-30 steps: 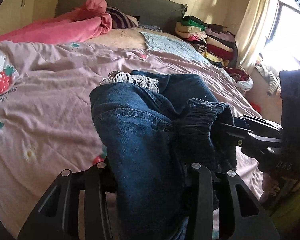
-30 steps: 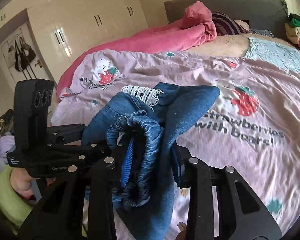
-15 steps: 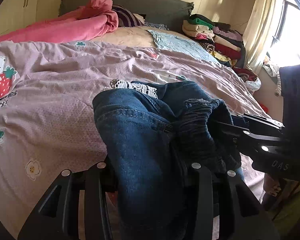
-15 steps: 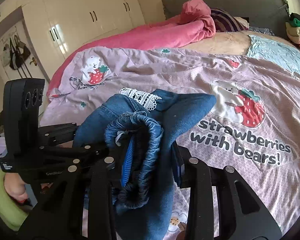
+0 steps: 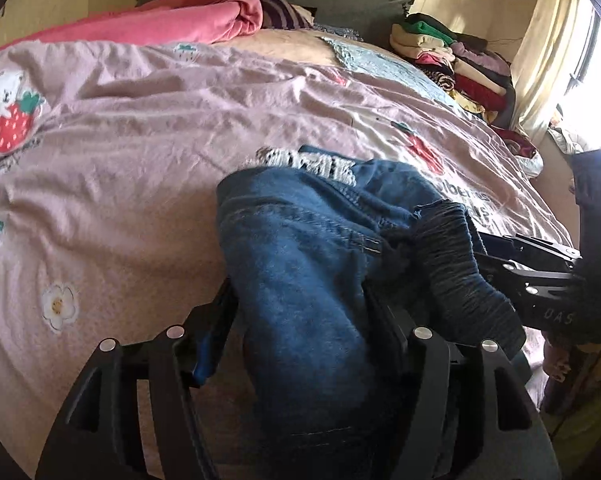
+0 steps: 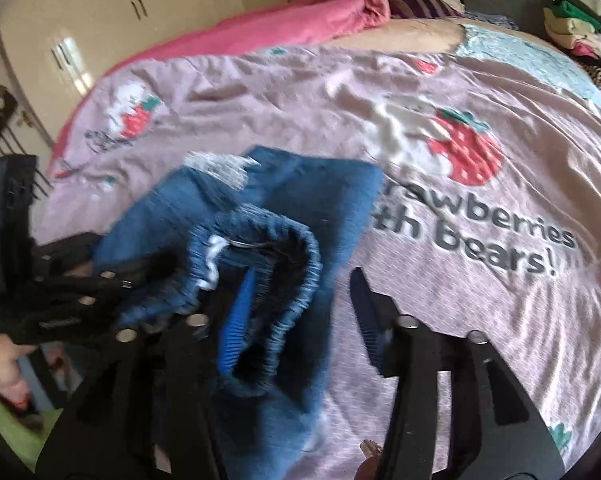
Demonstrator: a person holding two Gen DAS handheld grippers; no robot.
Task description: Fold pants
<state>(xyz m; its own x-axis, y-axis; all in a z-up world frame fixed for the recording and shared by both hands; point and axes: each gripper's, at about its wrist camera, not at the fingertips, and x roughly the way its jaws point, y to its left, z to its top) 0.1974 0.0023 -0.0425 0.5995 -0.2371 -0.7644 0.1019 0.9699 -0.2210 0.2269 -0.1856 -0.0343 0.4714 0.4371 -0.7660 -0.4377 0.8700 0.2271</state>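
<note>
Left wrist view: left claw (image 5: 300, 320) and right claw (image 6: 296, 312) are opening, the folded denim pants (image 5: 300, 280) loose between their jaws, on the pink bed (image 5: 140, 160). Release step; next, withdraw clear, then smooth.

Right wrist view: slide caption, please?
Right hand-held gripper opening around folded jeans over the pink bedspread.

Both my grippers are angled down, side by side and close together. Left gripper (image 5: 300, 320) has its jaws opening with cloth between them, a gap showing on its left side. Right gripper (image 6: 300, 312) is opening too, with its right finger (image 6: 370, 320) clear of the cloth.
</note>
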